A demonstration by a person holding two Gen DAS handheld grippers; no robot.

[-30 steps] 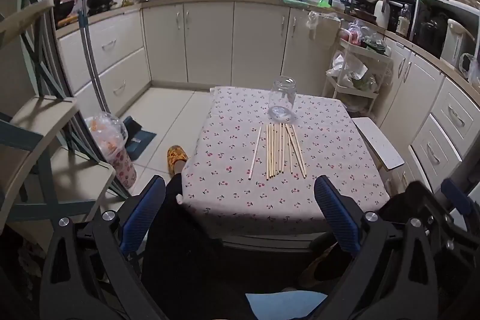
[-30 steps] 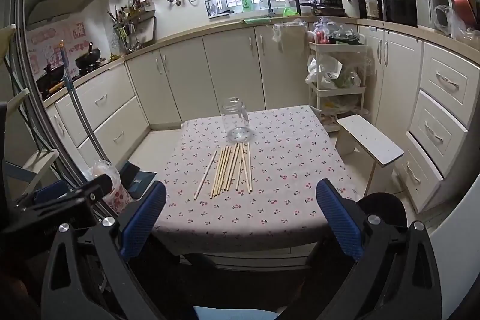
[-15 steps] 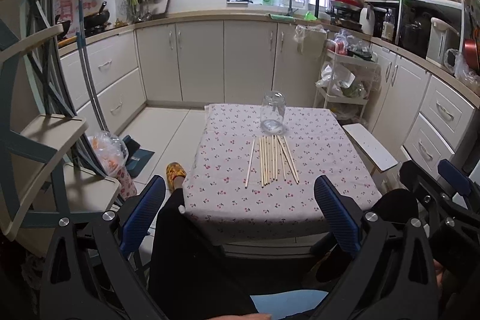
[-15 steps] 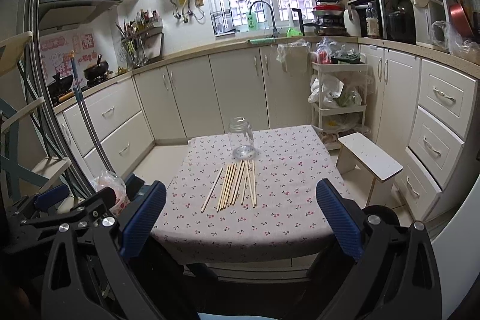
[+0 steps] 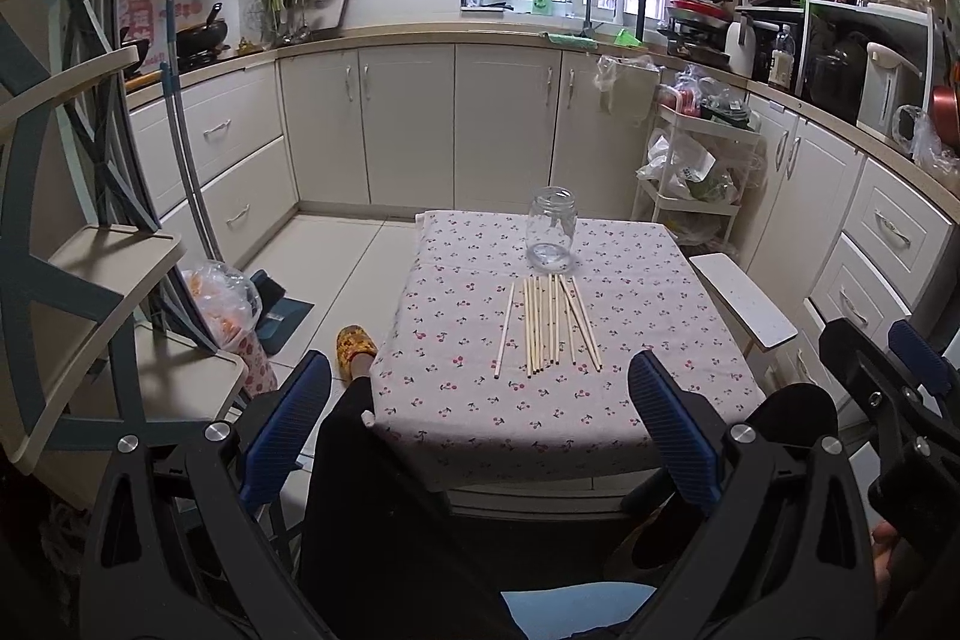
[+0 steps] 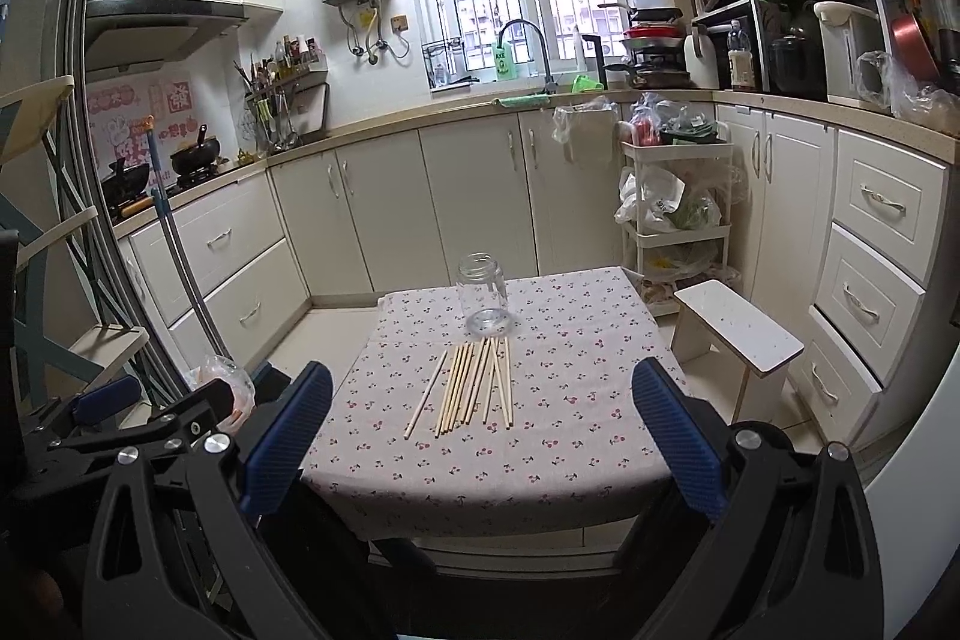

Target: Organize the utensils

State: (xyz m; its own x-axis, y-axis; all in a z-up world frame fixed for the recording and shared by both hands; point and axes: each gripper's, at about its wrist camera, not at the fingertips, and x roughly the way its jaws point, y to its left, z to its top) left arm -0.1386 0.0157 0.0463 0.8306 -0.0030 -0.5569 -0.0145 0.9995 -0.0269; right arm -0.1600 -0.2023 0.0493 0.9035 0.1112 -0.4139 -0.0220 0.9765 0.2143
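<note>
1. The table (image 5: 456, 400) (image 6: 576, 466), draped in a cherry-print cloth, stood in the middle of the kitchen floor, ringed by pale cabinets (image 5: 408, 124).
2. A white stool (image 6: 735, 340) stood just beside the table's right edge.
3. The left gripper (image 5: 480, 418) was held back from the table's near edge, jaws spread wide and holding nothing.
4. The right gripper (image 6: 480, 430) hung likewise short of the table, jaws spread and holding nothing.
5. A clear glass jar (image 5: 551, 229) (image 6: 483, 295) stood upright near the far end of the table.
6. The wooden chopsticks (image 5: 555, 325) (image 6: 474, 388) lay flat in a loose row just in front of the jar, one stick slightly apart at the left.
</note>
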